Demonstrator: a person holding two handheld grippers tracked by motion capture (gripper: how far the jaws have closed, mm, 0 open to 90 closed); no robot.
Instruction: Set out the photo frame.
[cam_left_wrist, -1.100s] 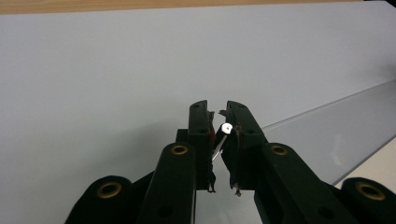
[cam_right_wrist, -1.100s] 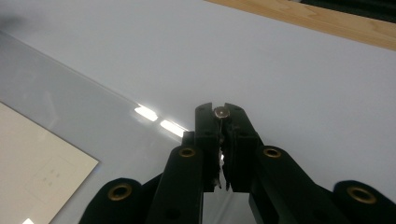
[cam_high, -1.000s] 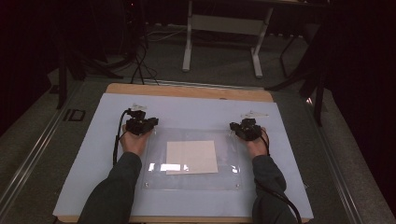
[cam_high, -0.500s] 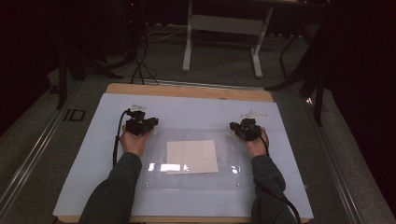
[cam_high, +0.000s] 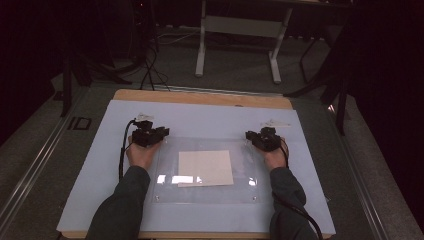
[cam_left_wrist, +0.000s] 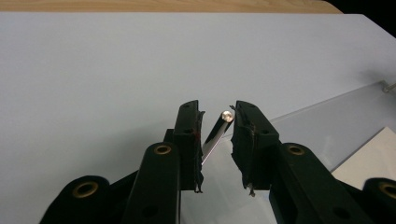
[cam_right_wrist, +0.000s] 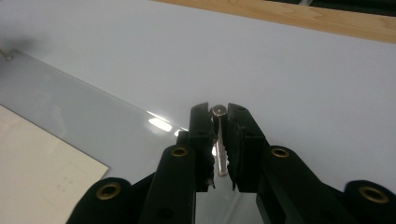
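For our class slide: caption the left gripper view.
Left gripper jaws open around a tilted metal pin at the clear sheet's corner.

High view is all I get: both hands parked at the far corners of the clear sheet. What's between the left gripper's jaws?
Observer: A thin metal pin, round head up, leaning across the gap of the left gripper. Those jaws have just been opening and no longer clamp it.
Operator: Same on the right?
Observer: The right gripper has a second pin standing straight between its jaws. They have just been opening too, but only a sliver shows beside it; I can't tell if the pads press on it.
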